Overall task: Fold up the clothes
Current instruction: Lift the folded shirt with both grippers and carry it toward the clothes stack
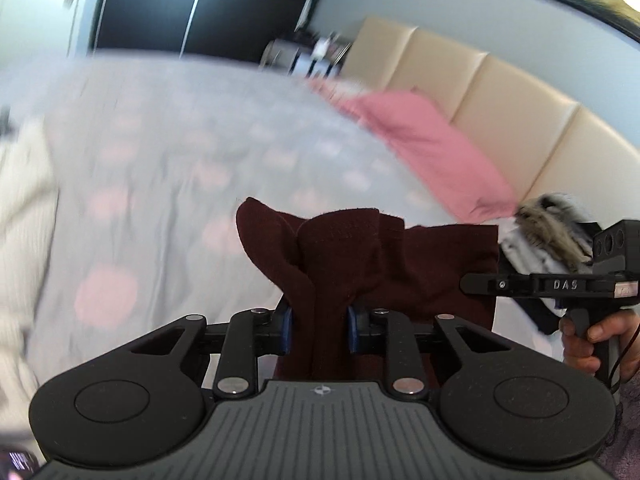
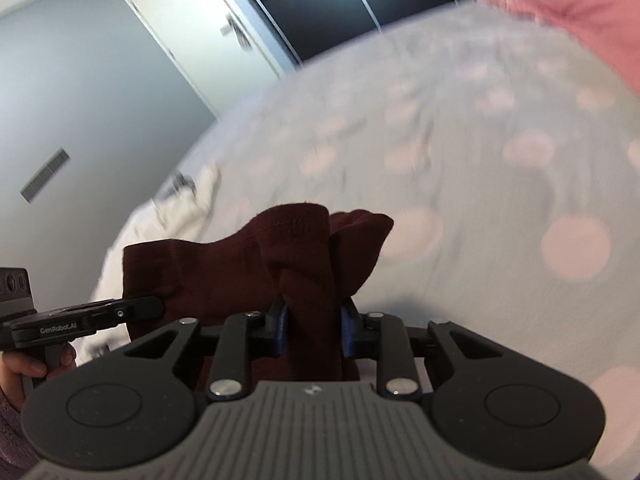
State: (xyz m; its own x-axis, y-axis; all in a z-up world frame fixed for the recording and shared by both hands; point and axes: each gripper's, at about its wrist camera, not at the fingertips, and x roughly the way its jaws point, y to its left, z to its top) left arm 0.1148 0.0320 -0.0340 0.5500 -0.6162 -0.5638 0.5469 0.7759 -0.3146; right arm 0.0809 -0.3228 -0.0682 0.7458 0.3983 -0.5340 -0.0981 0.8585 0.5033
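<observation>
A dark maroon garment [image 1: 360,264] hangs in the air above the bed, stretched between both grippers. My left gripper [image 1: 319,328] is shut on a bunched edge of it, which sticks up between the blue pads [image 1: 287,330]. My right gripper [image 2: 313,328] is shut on the other bunched edge of the same garment [image 2: 280,264]. In the left wrist view the right gripper [image 1: 480,284] reaches into the cloth from the right. In the right wrist view the left gripper [image 2: 152,306] reaches in from the left. The lower part of the garment is hidden behind the gripper bodies.
Below lies a grey bedspread with pink dots [image 1: 180,168]. A pink pillow [image 1: 432,152] lies against a cream padded headboard [image 1: 500,96]. A white knit garment [image 1: 20,220] lies at the left edge, and a fur-trimmed piece of clothing [image 1: 548,224] at the right. A dark wardrobe [image 1: 192,8] stands beyond.
</observation>
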